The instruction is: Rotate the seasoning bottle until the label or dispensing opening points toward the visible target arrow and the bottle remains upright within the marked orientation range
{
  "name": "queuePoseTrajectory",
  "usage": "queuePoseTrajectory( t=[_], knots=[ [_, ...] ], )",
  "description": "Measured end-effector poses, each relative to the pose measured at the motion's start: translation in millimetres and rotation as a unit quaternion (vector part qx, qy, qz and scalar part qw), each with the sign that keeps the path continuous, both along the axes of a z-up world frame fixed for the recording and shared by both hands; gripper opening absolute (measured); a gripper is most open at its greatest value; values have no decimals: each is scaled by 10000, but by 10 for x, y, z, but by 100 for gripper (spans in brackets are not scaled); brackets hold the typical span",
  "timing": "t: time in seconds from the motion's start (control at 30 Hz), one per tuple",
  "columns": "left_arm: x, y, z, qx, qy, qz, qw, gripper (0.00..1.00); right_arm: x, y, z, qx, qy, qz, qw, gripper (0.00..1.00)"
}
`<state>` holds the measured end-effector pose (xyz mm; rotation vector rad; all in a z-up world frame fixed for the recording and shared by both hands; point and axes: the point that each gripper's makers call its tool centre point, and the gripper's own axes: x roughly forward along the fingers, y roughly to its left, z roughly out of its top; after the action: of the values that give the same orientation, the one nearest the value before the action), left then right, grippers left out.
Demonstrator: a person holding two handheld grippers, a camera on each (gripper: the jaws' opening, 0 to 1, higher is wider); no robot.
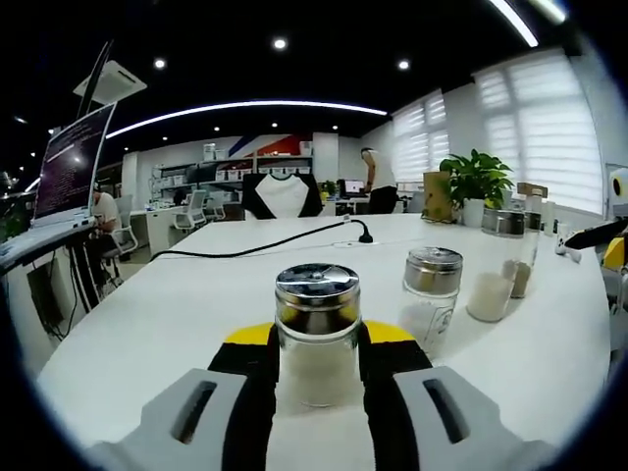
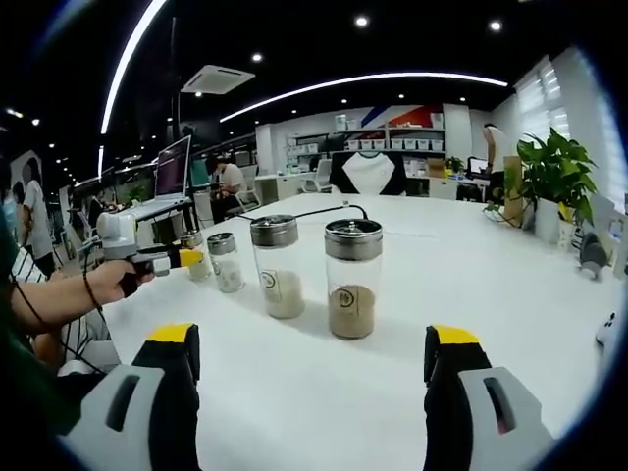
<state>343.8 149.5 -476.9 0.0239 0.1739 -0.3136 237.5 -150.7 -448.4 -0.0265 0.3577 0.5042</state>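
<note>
now | left gripper (image 1: pixel 316 378) jaws closed on seasoning bottle (image 1: pixel 316 334) | right gripper (image 2: pixel 312 365) jaws wide, empty

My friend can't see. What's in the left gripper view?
The left gripper has its black jaws closed around a clear glass seasoning bottle with a shiny metal lid on a white table. More lidded glass jars stand to its right.

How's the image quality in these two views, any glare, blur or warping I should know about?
Left gripper view: fisheye bends the white table; the ceiling light strip and windows blow out; highlights glint on the nearest bottle's metal cap. Right gripper view: same warping; bottles are sharp; the person's arm blurs at the edge.
</note>
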Motion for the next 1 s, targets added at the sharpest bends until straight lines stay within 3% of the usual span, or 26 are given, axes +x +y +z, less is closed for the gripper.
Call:
queuePoseTrajectory(
  t=[0.43, 1.0],
  knots=[
    [-19, -14, 2, -23, -9, -643, 9979, 33, -9, -24, -6, -18, 6, -27, 10000, 97],
    [-11, -77, 3, 44, -11, -1385, 9904, 33, 21, -67, 8, -12, -22, -88, 10000, 97]
  ],
)
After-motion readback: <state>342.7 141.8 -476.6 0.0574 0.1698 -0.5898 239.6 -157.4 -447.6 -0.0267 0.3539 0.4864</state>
